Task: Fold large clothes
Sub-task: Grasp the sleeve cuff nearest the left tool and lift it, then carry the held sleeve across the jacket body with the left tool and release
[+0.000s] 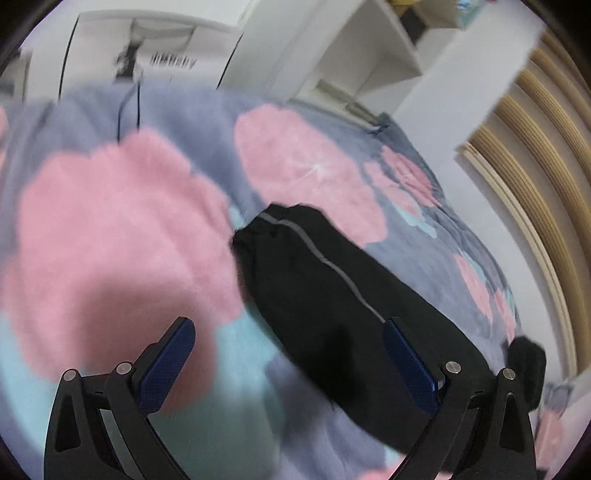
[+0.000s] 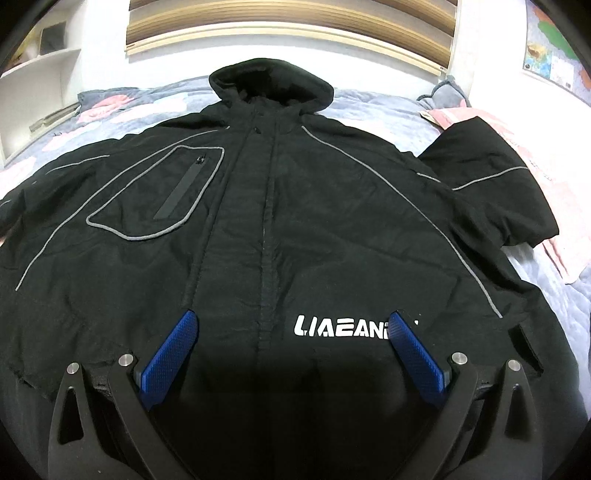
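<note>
A large black hooded jacket [image 2: 280, 221] with grey piping lies front-up and spread out on the bed. Its hood [image 2: 271, 83] points to the headboard, and a white logo [image 2: 351, 326] is near the hem. In the right wrist view my right gripper [image 2: 293, 332] is open and empty just above the jacket's lower front. In the left wrist view my left gripper [image 1: 288, 332] is open and empty above the bedspread. One black sleeve [image 1: 332, 295] with a grey stripe runs past its right finger [image 1: 406, 358]. The left view is blurred.
The bed carries a grey bedspread with pink flowers [image 1: 122, 236]. A wooden slatted headboard [image 2: 291, 29] stands behind the hood. White shelves [image 1: 369, 48] are at the bedside. A pink cloth [image 2: 546, 206] lies under the jacket's right sleeve [image 2: 491, 188].
</note>
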Demonstrator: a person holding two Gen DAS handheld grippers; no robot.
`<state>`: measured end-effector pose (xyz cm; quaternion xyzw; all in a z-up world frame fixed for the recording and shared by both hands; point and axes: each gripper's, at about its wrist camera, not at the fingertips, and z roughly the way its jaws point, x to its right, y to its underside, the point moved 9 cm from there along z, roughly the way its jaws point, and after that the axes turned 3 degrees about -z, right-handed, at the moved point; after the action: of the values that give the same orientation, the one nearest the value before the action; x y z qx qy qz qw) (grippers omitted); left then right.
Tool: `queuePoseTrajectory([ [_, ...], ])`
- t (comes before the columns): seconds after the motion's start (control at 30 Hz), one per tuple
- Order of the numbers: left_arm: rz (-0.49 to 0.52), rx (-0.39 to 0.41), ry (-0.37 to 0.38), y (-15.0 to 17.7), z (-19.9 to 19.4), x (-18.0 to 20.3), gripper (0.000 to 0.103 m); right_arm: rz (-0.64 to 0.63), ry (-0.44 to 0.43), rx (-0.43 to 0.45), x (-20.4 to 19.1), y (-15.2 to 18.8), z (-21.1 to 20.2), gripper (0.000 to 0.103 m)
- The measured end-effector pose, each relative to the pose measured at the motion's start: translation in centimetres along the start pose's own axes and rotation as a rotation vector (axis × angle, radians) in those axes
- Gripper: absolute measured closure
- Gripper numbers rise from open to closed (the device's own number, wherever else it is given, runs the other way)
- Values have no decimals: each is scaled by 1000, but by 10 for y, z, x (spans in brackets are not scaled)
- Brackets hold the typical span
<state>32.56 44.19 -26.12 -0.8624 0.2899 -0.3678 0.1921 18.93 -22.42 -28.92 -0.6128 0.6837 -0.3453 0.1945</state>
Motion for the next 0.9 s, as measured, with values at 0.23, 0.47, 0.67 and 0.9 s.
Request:
queuePoseTrajectory([
  [0.23,121,-27,9,5,35,20,71,-7,6,-1,-1,0,2,0],
  [0.47,352,107,118,13,-18,87,85,-5,4,4,-2,0,2,0],
  [0.67,625,178,363,66,-105,207,86,-3,1,7,-2,-1,2,0],
  [0.9,955,45,559,206,-132,330,86,3,-7,12,-2,-1,1,0],
])
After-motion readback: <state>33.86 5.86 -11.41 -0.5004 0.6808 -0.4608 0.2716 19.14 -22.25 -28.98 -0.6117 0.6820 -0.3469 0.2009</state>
